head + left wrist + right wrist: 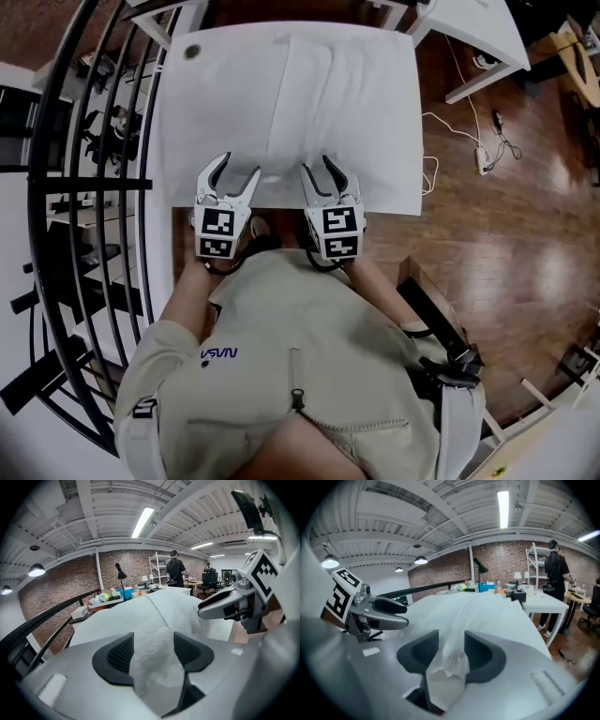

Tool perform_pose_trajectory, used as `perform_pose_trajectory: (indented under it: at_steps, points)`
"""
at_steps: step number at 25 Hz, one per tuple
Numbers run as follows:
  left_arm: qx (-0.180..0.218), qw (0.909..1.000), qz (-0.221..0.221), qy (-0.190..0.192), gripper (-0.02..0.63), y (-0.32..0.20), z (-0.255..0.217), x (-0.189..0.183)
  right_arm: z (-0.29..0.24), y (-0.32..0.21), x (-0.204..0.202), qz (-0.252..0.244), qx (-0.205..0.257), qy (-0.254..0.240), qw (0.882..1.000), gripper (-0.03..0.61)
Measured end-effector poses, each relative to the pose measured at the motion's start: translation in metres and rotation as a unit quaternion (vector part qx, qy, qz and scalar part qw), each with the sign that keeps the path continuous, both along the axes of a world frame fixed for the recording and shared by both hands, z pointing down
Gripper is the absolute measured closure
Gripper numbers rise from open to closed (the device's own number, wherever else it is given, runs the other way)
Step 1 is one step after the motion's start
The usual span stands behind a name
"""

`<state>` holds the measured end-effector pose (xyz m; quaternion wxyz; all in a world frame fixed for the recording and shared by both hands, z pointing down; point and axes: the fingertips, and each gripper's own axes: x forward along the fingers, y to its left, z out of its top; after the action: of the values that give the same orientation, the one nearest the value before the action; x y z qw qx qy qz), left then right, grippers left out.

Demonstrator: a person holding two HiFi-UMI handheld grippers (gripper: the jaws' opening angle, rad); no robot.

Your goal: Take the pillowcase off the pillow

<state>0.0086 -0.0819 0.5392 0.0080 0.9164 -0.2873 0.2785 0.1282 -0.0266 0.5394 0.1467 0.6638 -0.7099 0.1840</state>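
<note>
A white pillow in its white pillowcase [309, 103] lies on a white table [173, 178]. Both grippers sit side by side at the pillow's near edge. My left gripper [239, 169] stands open, and the pillowcase cloth [150, 634] lies loose in the wide gap between its pads. My right gripper [319, 169] is open less wide. A bunched fold of the pillowcase [449, 660] stands between its pads, and they do not clamp it. Each gripper shows in the other's view: the right gripper [220, 606] and the left gripper [389, 609].
A black metal railing [84, 187] runs along the table's left side. Wooden floor with cables and a power strip [487, 155] lies to the right, and another white table [478, 37] stands beyond it. A person in black [555, 573] stands far off by shelving.
</note>
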Motion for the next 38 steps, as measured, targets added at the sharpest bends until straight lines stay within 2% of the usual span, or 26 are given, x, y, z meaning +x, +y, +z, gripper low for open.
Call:
perform_pose_trajectory:
  at_steps: [8, 15, 24, 26, 27, 28, 33, 38]
  points:
    - [-0.006, 0.9999, 0.008, 0.004, 0.336, 0.007, 0.022, -0.01, 0.031, 0.017, -0.017, 0.04, -0.06, 0.011, 0.997, 0.394]
    - [-0.004, 0.9999, 0.015, 0.0, 0.337, 0.003, 0.046, -0.007, 0.051, 0.01, -0.028, 0.061, -0.087, 0.016, 0.994, 0.394]
    - [0.014, 0.9993, 0.018, -0.028, 0.459, -0.006, 0.055, -0.007, 0.059, -0.01, -0.035, 0.072, -0.108, 0.007, 0.992, 0.398]
    - [0.019, 0.999, 0.018, -0.035, 0.499, -0.006, 0.056, -0.006, 0.059, -0.013, -0.03, 0.083, -0.113, 0.022, 0.99, 0.465]
    - [0.022, 0.9989, 0.018, -0.037, 0.522, -0.006, 0.056, -0.006, 0.06, -0.013, -0.027, 0.09, -0.113, 0.027, 0.989, 0.524]
    - [0.025, 0.9988, 0.017, -0.038, 0.533, -0.007, 0.055, -0.006, 0.06, -0.012, -0.025, 0.094, -0.113, 0.029, 0.989, 0.544]
    - [0.036, 0.9989, 0.009, -0.029, 0.568, -0.01, 0.043, -0.008, 0.05, -0.006, -0.022, 0.103, -0.096, 0.036, 0.989, 0.568]
    - [0.049, 0.9986, -0.016, 0.006, 0.575, -0.027, 0.011, -0.013, 0.022, 0.004, -0.008, 0.124, -0.059, 0.069, 0.988, 0.571]
